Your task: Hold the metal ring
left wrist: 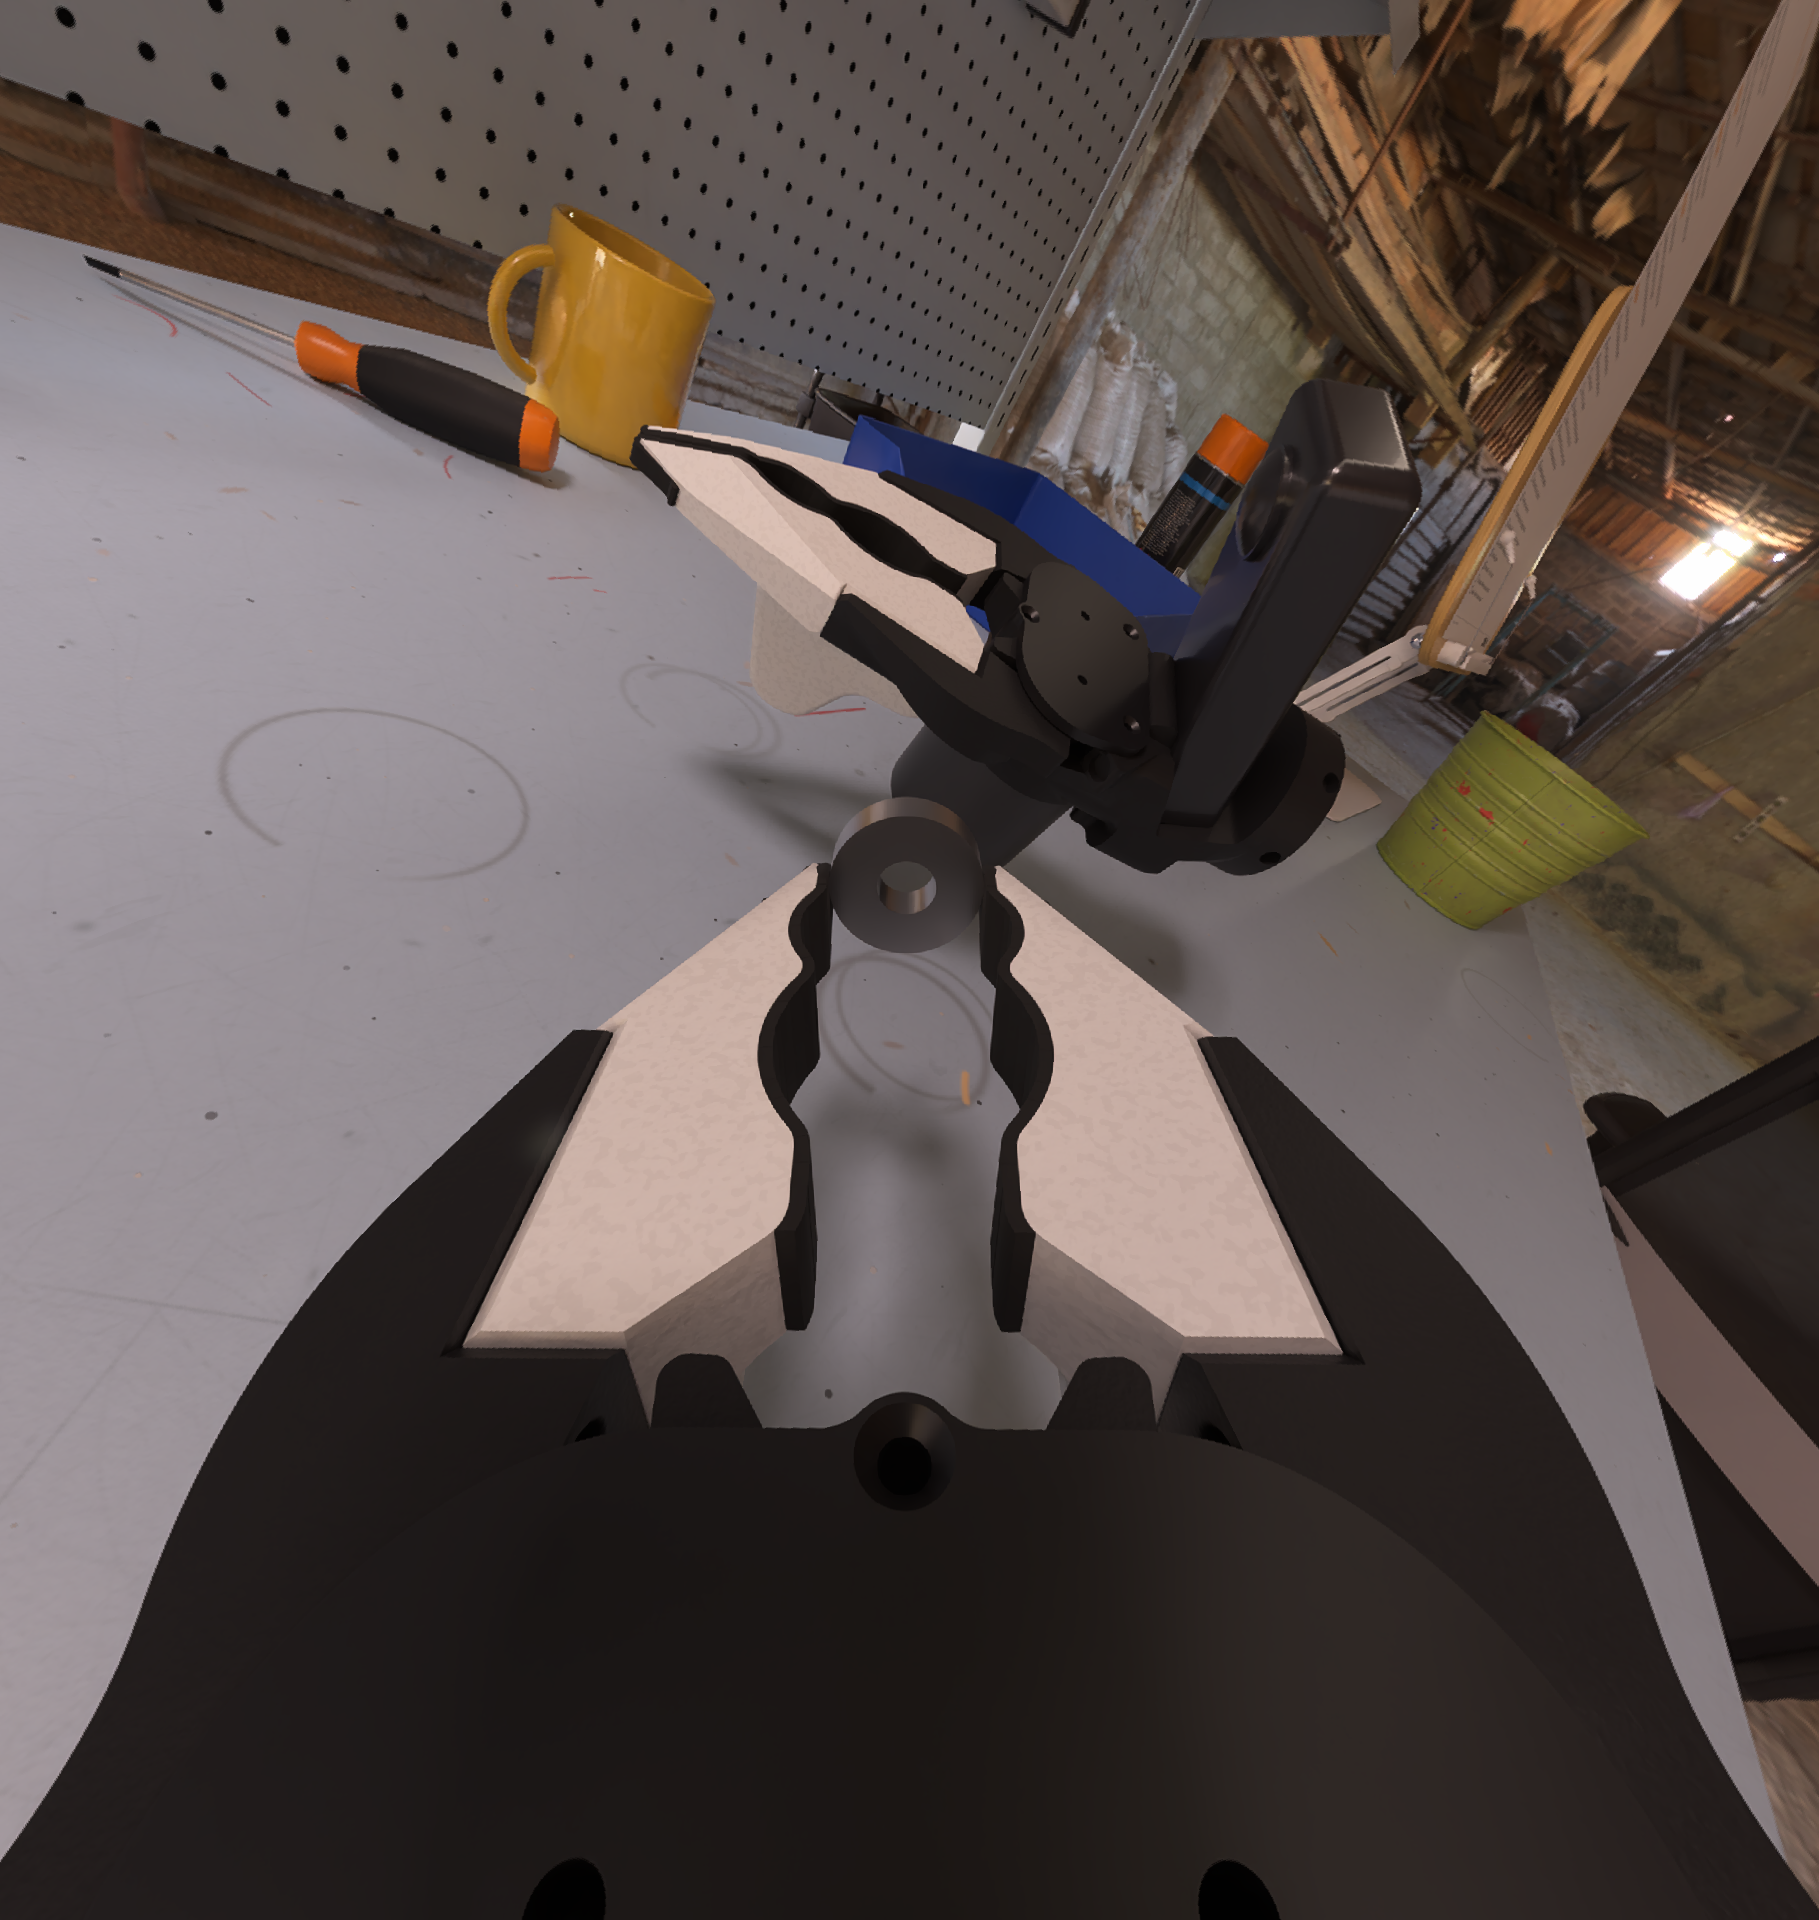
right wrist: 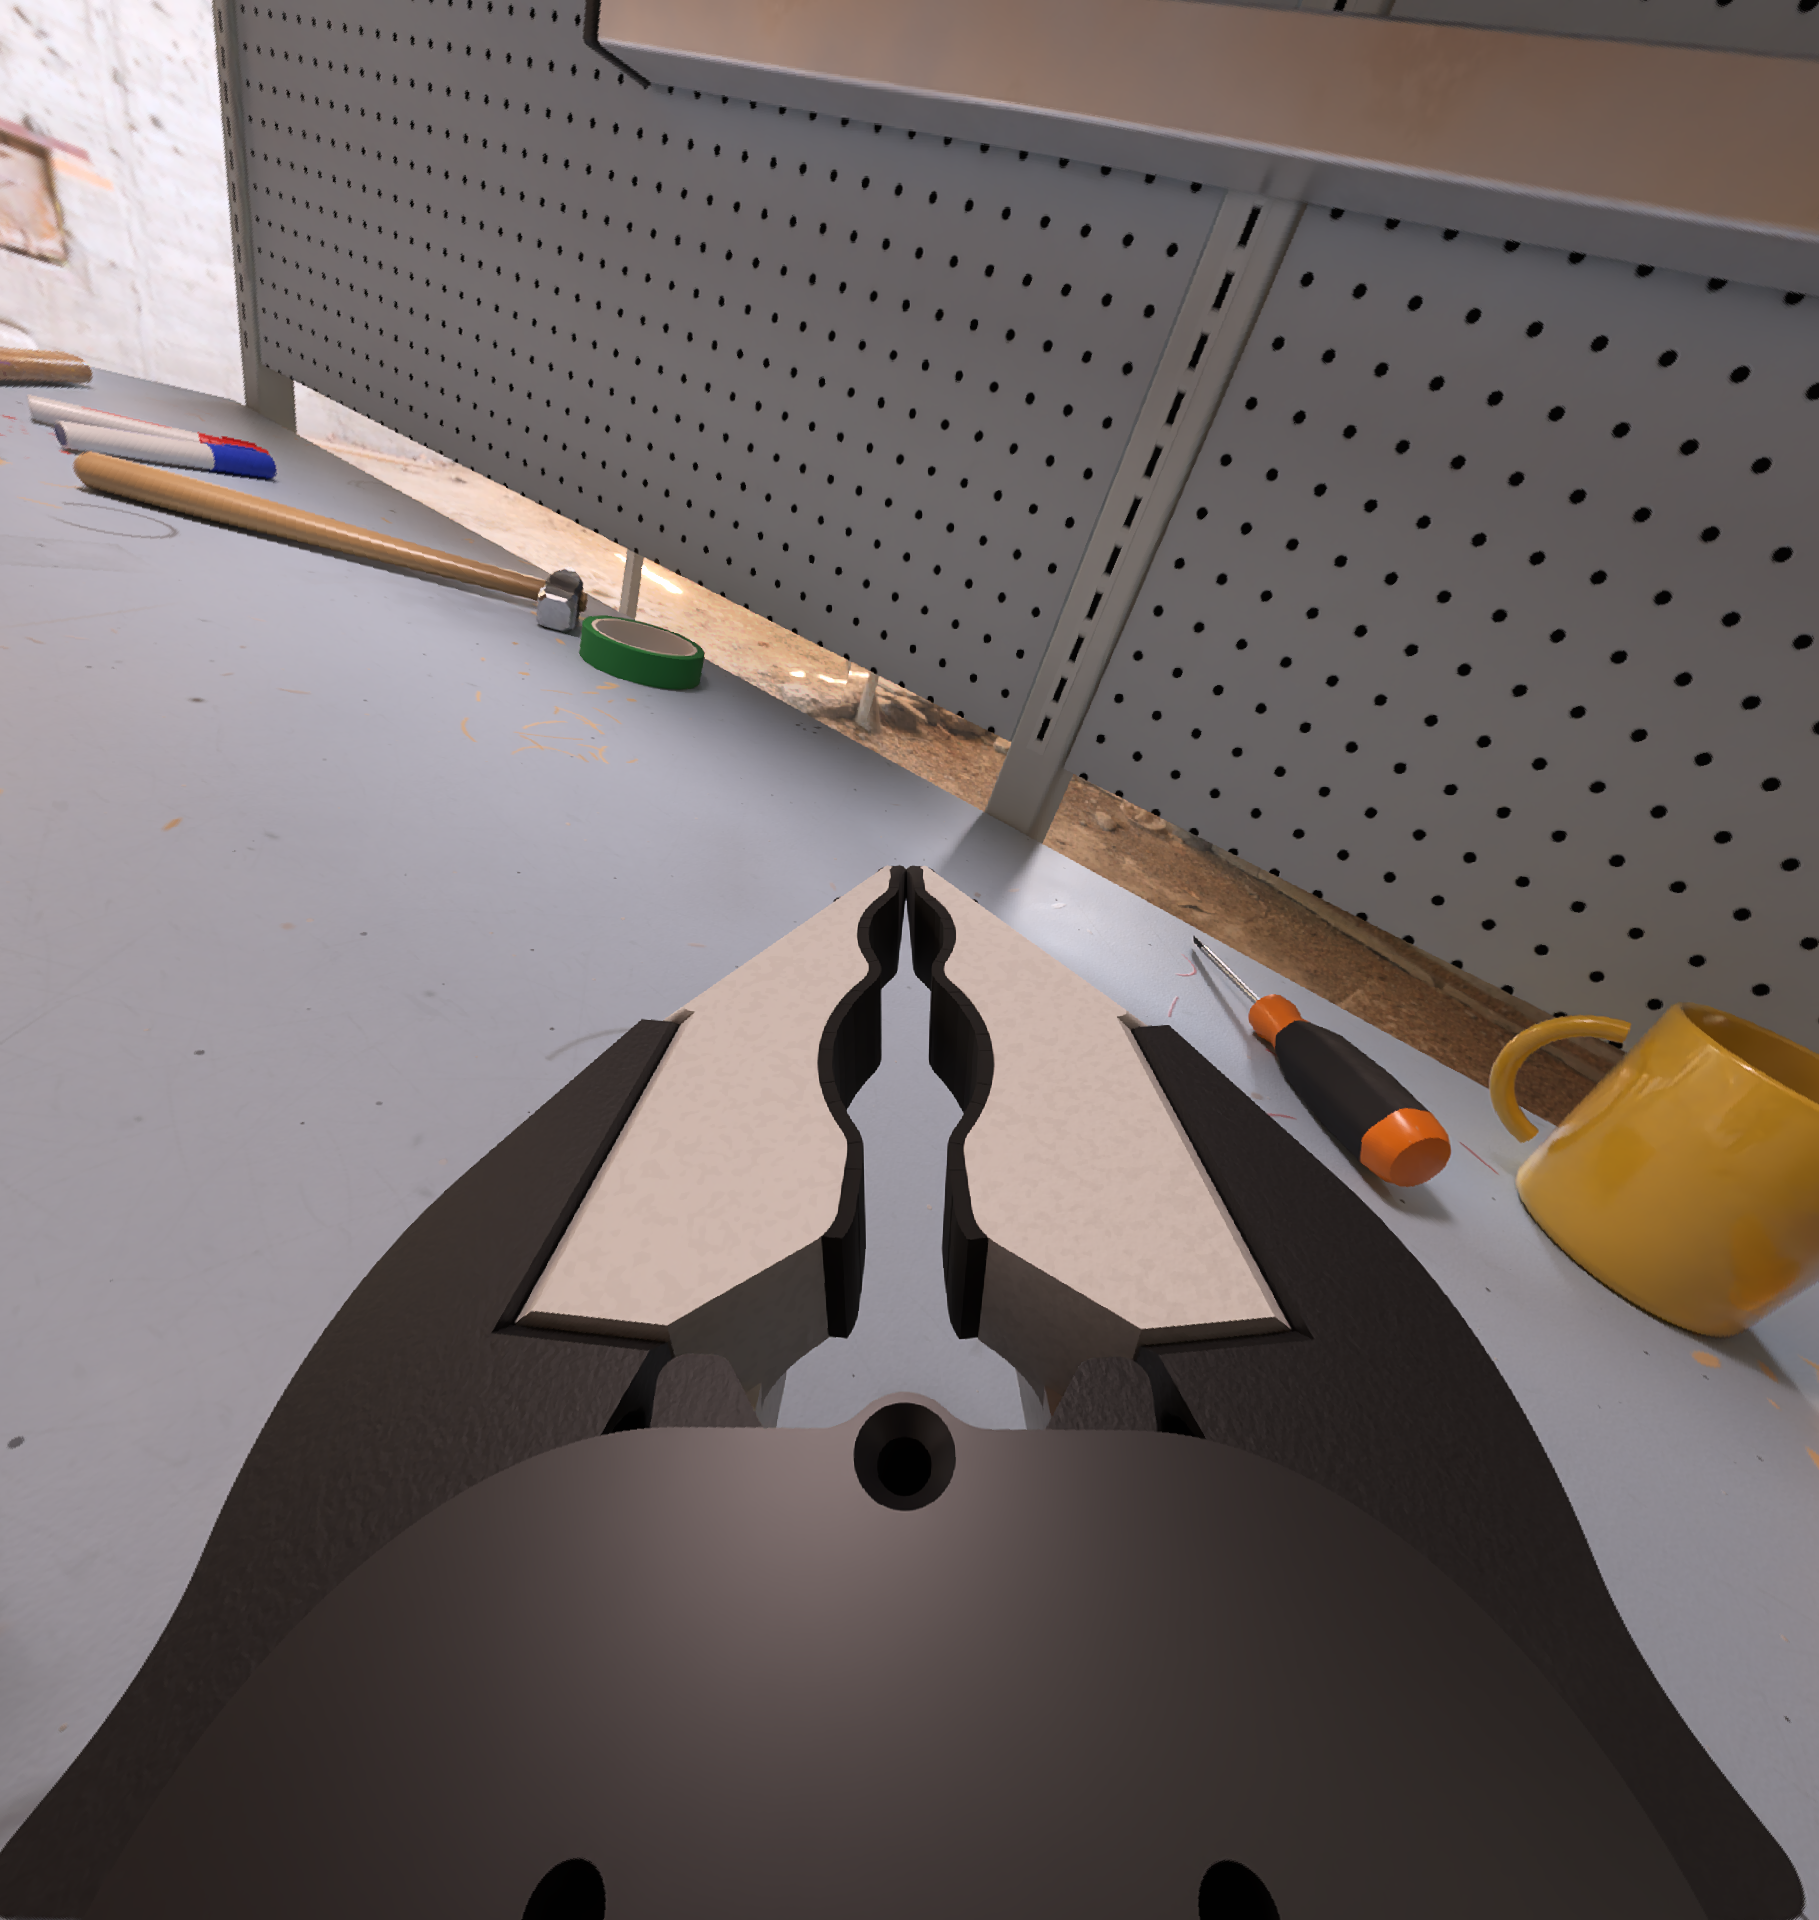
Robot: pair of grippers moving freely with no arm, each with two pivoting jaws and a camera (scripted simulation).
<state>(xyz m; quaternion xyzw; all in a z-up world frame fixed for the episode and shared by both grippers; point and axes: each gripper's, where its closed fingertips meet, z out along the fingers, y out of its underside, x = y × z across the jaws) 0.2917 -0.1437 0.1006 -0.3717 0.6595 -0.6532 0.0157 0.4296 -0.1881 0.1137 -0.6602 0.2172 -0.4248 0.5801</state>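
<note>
- The left claw [left wrist: 905, 899] grips the thick grey metal ring [left wrist: 907, 883] between its fingertips, with the ring's flat face and centre hole turned toward the camera, above the grey table [left wrist: 261, 935].
- Whether the ring is lifted fully clear of the table is hard to judge from this angle.
- The right claw [right wrist: 905, 878] is closed on nothing, its tips almost touching; in the left wrist view it hangs just beyond the ring, pointing left toward the glossy yellow mug [left wrist: 604, 332].
- The black-and-orange-handled screwdriver [left wrist: 427, 390] lies just beside the mug, near the grey pegboard [left wrist: 780, 156].
- A blue plastic bin [left wrist: 1050, 520] sits behind the right claw, holding an orange-capped black tube [left wrist: 1201, 488].
- A lime-green bucket [left wrist: 1497, 821] stands beyond the table's edge.
- In the right wrist view, a wooden-handled hammer [right wrist: 333, 535], a roll of green tape [right wrist: 643, 651] and a blue-capped white marker [right wrist: 167, 449] lie farther along the table.
</note>
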